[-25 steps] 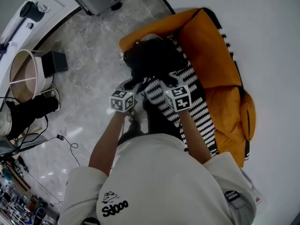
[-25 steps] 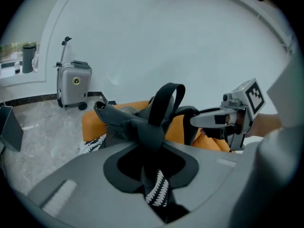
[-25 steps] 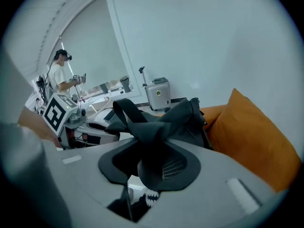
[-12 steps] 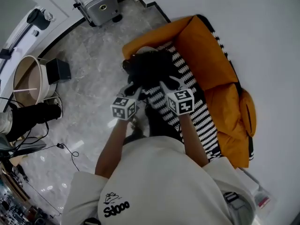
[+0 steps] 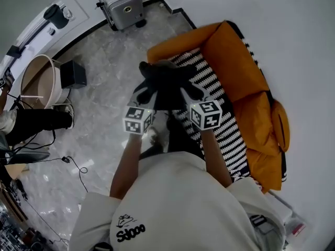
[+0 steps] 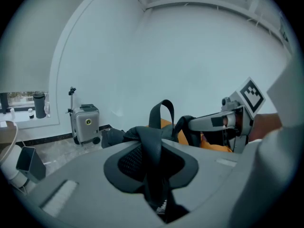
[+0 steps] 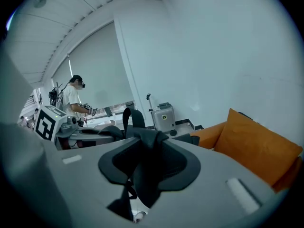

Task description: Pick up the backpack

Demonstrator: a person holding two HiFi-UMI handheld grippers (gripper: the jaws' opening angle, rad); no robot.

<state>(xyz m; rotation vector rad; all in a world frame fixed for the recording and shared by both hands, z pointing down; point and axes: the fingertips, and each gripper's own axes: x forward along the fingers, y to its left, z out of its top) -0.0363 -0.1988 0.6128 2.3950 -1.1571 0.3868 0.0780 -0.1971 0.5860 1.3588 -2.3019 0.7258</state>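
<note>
The black backpack point(image 5: 166, 81) hangs in the air between my two grippers, above the front edge of the orange sofa point(image 5: 235, 61). My left gripper point(image 5: 145, 97) is shut on one padded shoulder strap point(image 6: 153, 152), which fills the gap between its jaws. My right gripper point(image 5: 189, 93) is shut on the other strap point(image 7: 144, 167). The bag's top carry loop point(image 6: 161, 112) stands up past the jaws. From the left gripper view I see the right gripper point(image 6: 211, 122) beside the bag. The lower part of the backpack is hidden behind the grippers.
A black-and-white striped blanket point(image 5: 220, 109) covers the sofa seat. A silver suitcase point(image 5: 127, 7) stands on the marble floor by the wall. A round tub point(image 5: 36, 82) and a black box point(image 5: 73, 75) sit at the left, with cables nearby. A person point(image 7: 73, 98) stands far off.
Both grippers have risen with the backpack in them, lifting it off the sofa seat. The bag now hangs higher and a little nearer the floor side.
</note>
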